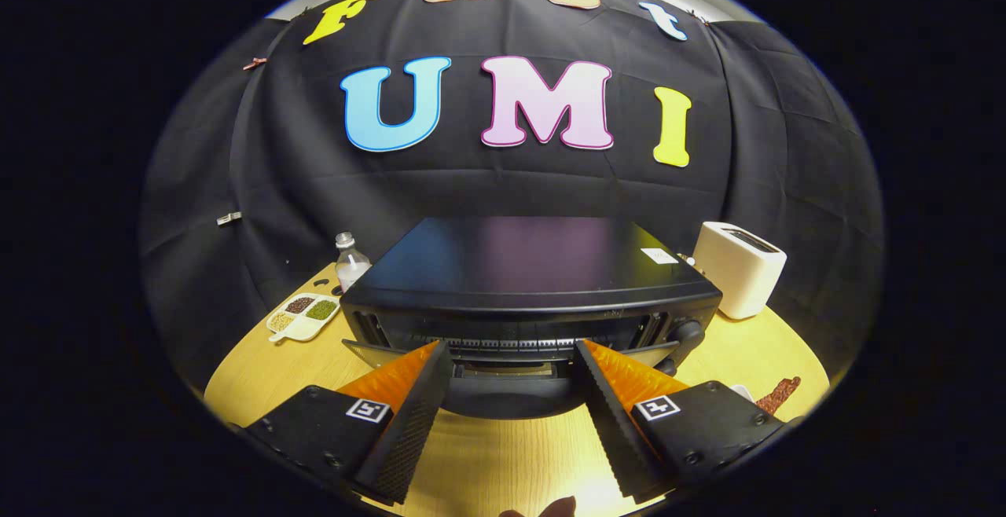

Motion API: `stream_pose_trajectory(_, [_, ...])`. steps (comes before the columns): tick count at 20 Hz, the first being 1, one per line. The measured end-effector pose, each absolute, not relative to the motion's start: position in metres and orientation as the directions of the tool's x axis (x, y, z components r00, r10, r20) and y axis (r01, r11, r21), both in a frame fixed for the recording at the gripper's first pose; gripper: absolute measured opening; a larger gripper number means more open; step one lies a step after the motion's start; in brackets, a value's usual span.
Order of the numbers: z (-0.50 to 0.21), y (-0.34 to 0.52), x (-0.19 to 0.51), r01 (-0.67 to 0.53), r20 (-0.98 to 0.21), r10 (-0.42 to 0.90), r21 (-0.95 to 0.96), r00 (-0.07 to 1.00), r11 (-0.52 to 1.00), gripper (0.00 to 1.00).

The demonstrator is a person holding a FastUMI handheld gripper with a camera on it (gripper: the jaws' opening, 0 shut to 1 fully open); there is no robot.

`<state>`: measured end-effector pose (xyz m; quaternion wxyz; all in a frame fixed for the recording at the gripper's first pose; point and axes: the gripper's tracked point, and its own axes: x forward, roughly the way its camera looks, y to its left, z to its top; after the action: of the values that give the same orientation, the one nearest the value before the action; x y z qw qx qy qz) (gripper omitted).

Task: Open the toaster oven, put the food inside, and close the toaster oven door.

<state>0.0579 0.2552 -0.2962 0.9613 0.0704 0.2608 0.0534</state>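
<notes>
Gripper view: the claw [512, 360] hangs open and empty just before the toaster oven [530, 297] on the desk [503, 454], its fingers [416, 403] straddling the door [507, 391], whose long edge runs crosswise between them, apparently lowered.

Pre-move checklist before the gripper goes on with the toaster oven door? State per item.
1. Gripper fingers open, nothing between them: ok.
2. Fingers straddle the door handle of the toaster oven: ok.
3. Door fully down: not ok, looks only partly open.
4. Oven cavity free for food: cannot tell, interior dark.
5. Food in reach: ok, lies on the table beside the right finger.
6. White toaster and snack tray stand apart from the door: ok.
</notes>
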Motion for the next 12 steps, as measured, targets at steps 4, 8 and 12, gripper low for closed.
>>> stream_pose_trajectory(4, [-0.302,0.256,0.038,-0.069,-0.493,0.146,0.171,0.858,0.983,0.97])
stream_pose_trajectory(8, [-0.308,0.256,0.026,-0.077,-0.496,0.153,0.17,0.855,0.982,0.97])
stream_pose_trajectory(12, [-0.314,0.256,0.013,-0.078,-0.508,0.151,0.163,0.848,0.984,0.97])
